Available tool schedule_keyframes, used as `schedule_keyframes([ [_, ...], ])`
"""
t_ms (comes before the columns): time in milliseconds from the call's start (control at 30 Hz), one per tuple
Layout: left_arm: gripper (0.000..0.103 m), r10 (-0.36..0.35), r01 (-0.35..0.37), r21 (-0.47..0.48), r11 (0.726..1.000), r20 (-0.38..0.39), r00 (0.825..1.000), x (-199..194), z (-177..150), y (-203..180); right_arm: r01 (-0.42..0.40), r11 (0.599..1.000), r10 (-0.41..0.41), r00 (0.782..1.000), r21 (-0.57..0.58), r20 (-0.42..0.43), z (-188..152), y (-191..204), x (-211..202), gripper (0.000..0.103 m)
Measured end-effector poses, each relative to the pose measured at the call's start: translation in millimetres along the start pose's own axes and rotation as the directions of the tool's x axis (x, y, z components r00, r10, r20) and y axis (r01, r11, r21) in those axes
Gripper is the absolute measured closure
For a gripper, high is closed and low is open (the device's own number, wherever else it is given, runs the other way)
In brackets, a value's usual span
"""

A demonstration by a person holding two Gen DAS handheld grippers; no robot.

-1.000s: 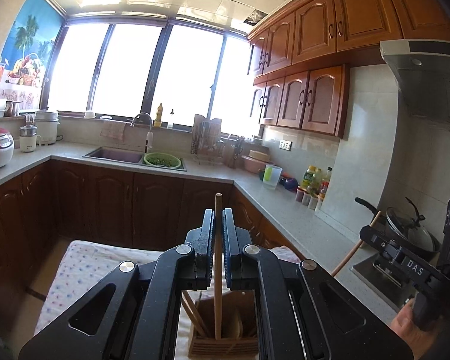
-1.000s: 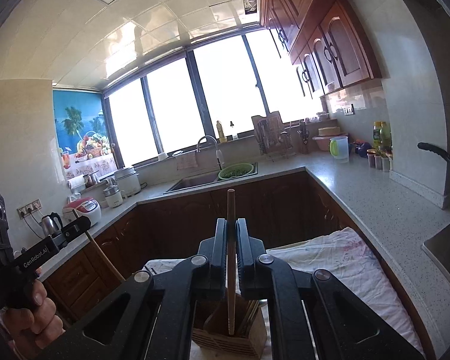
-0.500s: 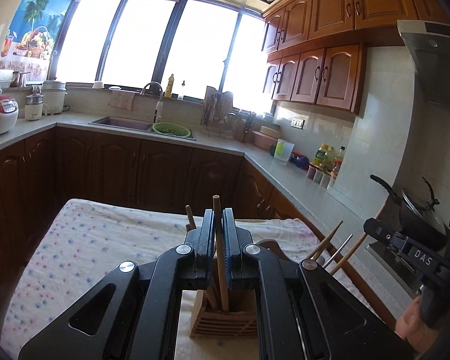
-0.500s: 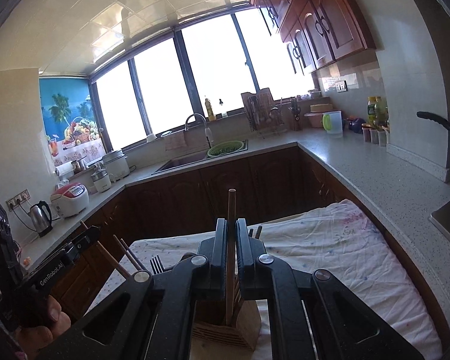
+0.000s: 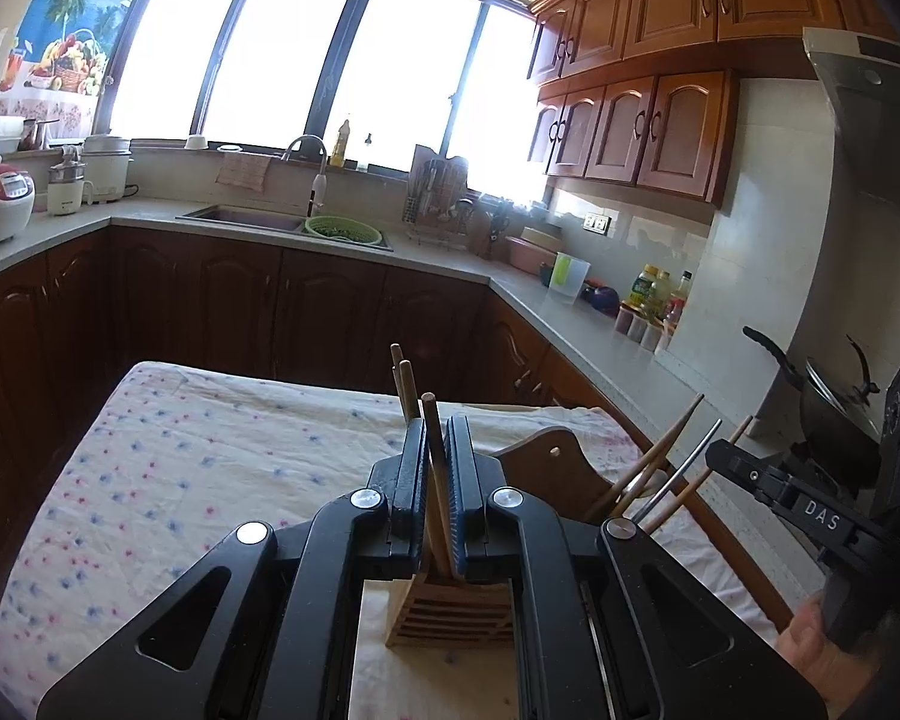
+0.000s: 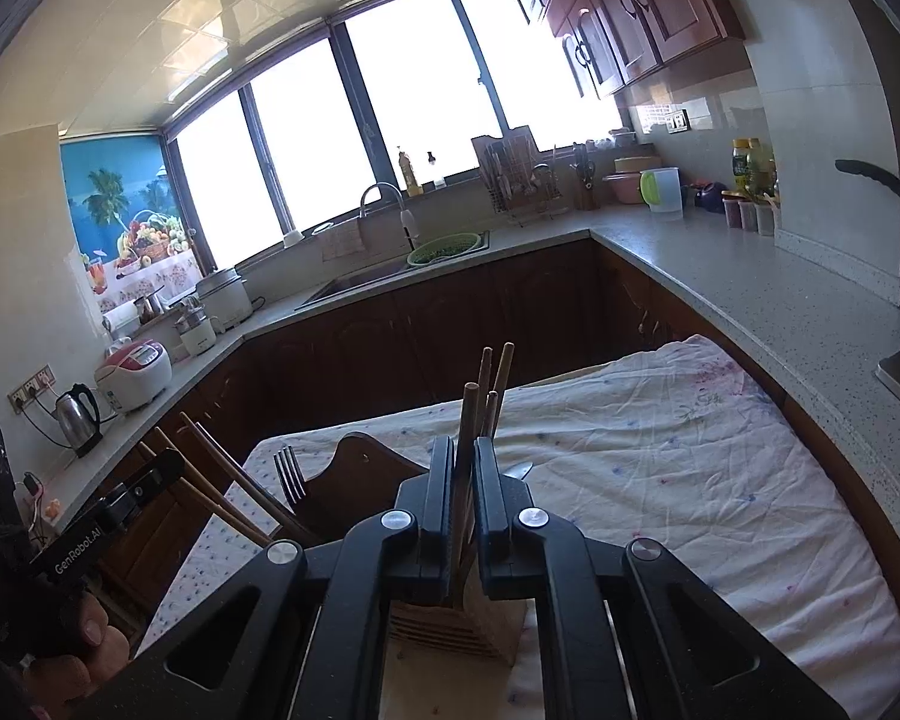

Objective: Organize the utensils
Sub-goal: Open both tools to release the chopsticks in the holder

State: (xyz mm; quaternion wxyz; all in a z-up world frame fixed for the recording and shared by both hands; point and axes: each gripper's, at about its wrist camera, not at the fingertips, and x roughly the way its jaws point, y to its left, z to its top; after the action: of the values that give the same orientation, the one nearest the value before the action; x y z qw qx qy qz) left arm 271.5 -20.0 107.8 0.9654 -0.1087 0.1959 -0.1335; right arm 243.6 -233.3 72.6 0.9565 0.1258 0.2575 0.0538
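Note:
My left gripper [image 5: 439, 450] is shut on a wooden chopstick [image 5: 431, 420] whose lower end reaches into a slatted wooden utensil holder [image 5: 450, 615] on the cloth-covered table. My right gripper [image 6: 463, 462] is shut on another wooden chopstick [image 6: 469, 414] above the same holder [image 6: 456, 630]. More chopsticks [image 6: 498, 372] stand in the holder. In the left wrist view the right gripper [image 5: 810, 510] shows at the right edge. In the right wrist view the left gripper [image 6: 108, 516] shows at the left.
A second wooden holder [image 5: 546, 468] with chopsticks and a metal utensil [image 5: 678, 468] stands beside; it holds a fork [image 6: 288, 474] in the right wrist view. The table has a flowered cloth [image 5: 198, 456]. Counters, sink [image 5: 240, 216] and a wok [image 5: 822, 414] surround it.
Both grippers tilted down and lowered their chopsticks toward the holder. The table, the holder and the second holder came into view; the chopstick tips now sit lower in the slots.

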Motion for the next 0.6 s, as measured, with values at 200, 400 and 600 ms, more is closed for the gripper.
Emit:
schedule_keyframes([
  [200, 0.097, 0.003, -0.003, 0.001, 1.000, -0.005, 1.000, 0.7, 1.3, -0.4, 0.002, 1.000, -0.002, 1.000, -0.003, -0.002, -0.4, 0.6, -1.2, 0.097],
  [400, 0.097, 0.012, -0.012, 0.008, 1.000, -0.012, 1.000, 1.1, 1.6, -2.4, -0.001, 1.000, 0.002, 1.000, 0.004, -0.001, 0.0, -1.3, -0.6, 0.097],
  [600, 0.097, 0.020, -0.020, 0.016, 1.000, -0.019, 1.000, 1.1, 1.5, -5.3, 0.004, 1.000, -0.004, 1.000, 0.002, 0.000, -0.7, -1.2, -0.9, 0.096],
])
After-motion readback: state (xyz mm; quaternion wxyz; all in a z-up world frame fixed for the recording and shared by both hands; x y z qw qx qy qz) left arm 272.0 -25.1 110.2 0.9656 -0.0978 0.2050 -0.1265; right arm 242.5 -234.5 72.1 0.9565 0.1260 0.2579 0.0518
